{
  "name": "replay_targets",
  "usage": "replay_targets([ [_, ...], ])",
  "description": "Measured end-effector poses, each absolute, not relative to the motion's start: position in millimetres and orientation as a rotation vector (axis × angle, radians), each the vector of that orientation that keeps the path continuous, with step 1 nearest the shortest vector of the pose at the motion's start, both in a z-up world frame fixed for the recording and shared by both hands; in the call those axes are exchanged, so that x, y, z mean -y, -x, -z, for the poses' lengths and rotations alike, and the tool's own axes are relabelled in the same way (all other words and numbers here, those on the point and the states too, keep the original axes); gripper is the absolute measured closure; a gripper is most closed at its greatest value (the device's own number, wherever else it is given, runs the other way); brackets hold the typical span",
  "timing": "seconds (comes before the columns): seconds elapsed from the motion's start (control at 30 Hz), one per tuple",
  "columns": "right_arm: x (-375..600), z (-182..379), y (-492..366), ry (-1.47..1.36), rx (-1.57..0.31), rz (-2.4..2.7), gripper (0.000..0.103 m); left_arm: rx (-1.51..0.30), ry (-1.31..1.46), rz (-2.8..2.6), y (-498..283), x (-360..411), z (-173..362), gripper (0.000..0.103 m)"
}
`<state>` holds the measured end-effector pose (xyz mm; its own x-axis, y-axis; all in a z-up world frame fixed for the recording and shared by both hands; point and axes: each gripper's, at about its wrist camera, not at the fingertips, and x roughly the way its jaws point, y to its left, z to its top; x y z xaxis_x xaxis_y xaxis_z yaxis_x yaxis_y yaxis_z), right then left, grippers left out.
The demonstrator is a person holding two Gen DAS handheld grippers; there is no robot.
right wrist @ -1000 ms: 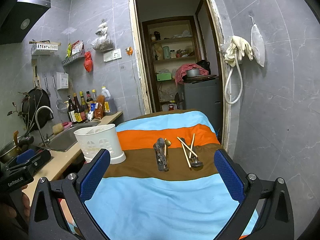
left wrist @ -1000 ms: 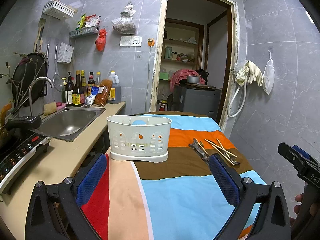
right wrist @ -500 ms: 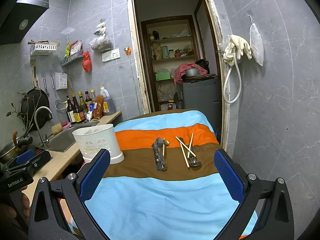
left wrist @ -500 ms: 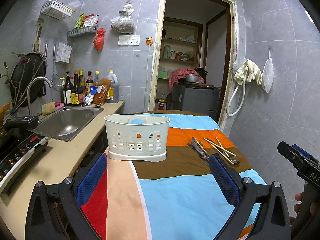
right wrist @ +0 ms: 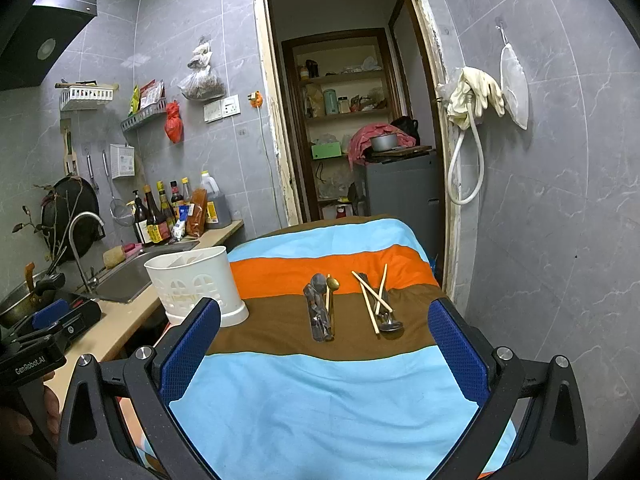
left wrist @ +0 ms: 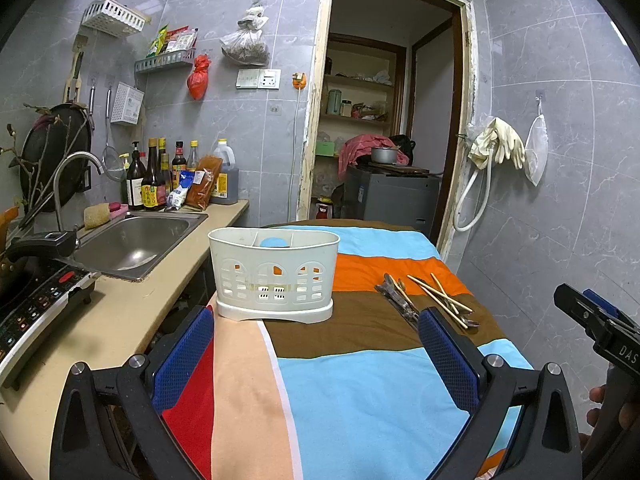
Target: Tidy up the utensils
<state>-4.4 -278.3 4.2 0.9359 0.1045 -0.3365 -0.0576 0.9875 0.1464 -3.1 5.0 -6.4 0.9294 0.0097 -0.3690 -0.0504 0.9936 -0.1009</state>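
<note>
A white perforated utensil caddy (left wrist: 274, 276) stands at the left of a striped cloth-covered table (left wrist: 360, 392); it also shows in the right wrist view (right wrist: 196, 284). On the brown stripe lie a bundle of metal spoons and forks (right wrist: 320, 312) and a few wooden chopsticks crossed over a metal spoon (right wrist: 376, 300); they also show in the left wrist view (left wrist: 432, 300). My left gripper (left wrist: 316, 356) is open and empty, held short of the caddy. My right gripper (right wrist: 324, 356) is open and empty, held short of the utensils.
A beige counter (left wrist: 116, 320) with a steel sink (left wrist: 132, 240), tap, sauce bottles (left wrist: 160, 176) and a cooktop (left wrist: 36, 300) runs along the left. A doorway (left wrist: 380, 128) opens behind the table. A tiled wall with hanging gloves (right wrist: 476, 96) is at the right.
Both grippers have drifted slightly forward and up; the caddy and utensils sit a little nearer and lower in view. Nothing was grasped or moved.
</note>
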Motion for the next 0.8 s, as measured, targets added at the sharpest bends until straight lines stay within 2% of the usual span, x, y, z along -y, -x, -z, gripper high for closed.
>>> replay_targets([
  [0.8,278.6,-6.1,3.6,-0.135,-0.352,-0.086,0.001,-0.38,0.11,-0.03,1.8,-5.1,5.9,0.001],
])
